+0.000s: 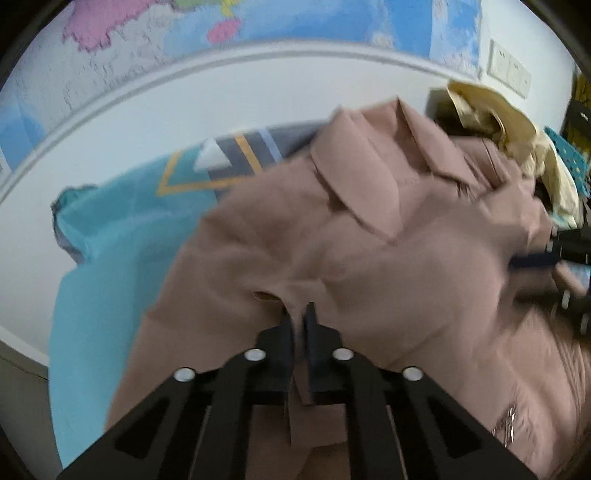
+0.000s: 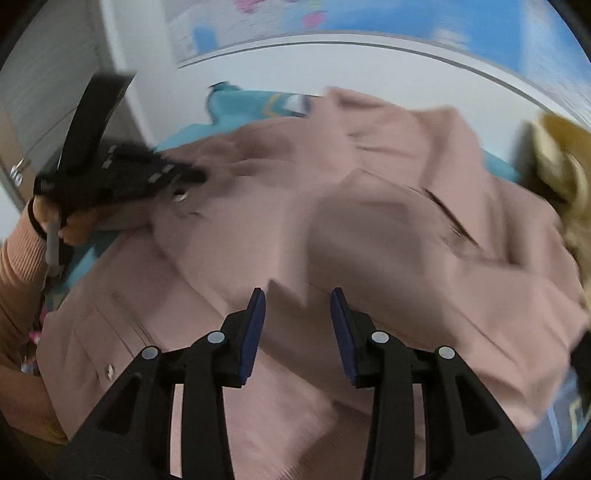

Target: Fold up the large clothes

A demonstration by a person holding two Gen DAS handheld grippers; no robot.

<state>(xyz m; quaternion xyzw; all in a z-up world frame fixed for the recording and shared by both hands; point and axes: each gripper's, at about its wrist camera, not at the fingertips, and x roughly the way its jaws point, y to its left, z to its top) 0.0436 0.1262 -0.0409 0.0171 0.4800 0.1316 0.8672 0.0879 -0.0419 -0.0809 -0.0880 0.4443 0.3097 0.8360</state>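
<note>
Left gripper [image 1: 300, 321] jaws clamp pink coat [image 1: 388, 258] edge; right gripper [image 2: 297, 310] jaws open, empty. Grab opposite edge, fold evenly.

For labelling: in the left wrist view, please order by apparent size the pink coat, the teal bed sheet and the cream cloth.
1. Dusty pink fabric coat
2. Teal patterned bed sheet
3. Crumpled cream cloth, farther away, so its true size is unsure.

A home bedroom, suggested by a turquoise patterned bedsheet [image 1: 110, 229], a large coloured wall map [image 1: 258, 22], white wall switches [image 1: 509, 68], a heaped cream garment [image 1: 491, 110]
</note>
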